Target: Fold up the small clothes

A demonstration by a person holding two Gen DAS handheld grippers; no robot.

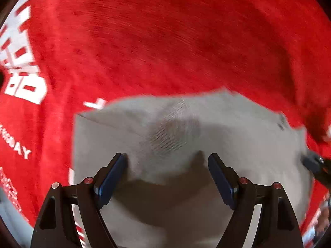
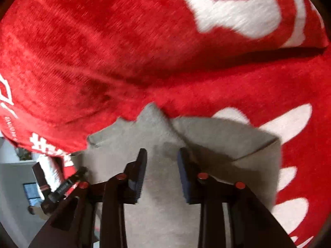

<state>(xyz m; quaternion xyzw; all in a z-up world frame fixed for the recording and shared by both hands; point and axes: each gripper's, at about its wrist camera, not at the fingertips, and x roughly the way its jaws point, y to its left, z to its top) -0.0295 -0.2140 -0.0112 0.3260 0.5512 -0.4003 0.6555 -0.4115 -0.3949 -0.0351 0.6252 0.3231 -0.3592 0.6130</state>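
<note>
A small grey garment (image 1: 186,128) lies on a red cloth with white lettering (image 1: 144,41). My left gripper (image 1: 167,161) is open and hovers low over the grey fabric, jaws wide apart and nothing between them. In the right wrist view the same grey garment (image 2: 217,140) shows folds and a raised peak near its far edge. My right gripper (image 2: 162,155) is open, jaws partly apart, just over the grey fabric and short of that peak. The other gripper's tip (image 1: 314,163) shows at the right edge of the left wrist view.
The red cloth (image 2: 124,41) covers the whole surface around the garment, with large white print (image 2: 238,4). At the lower left of the right wrist view the cloth's edge ends and a room with a dark object (image 2: 41,177) lies beyond.
</note>
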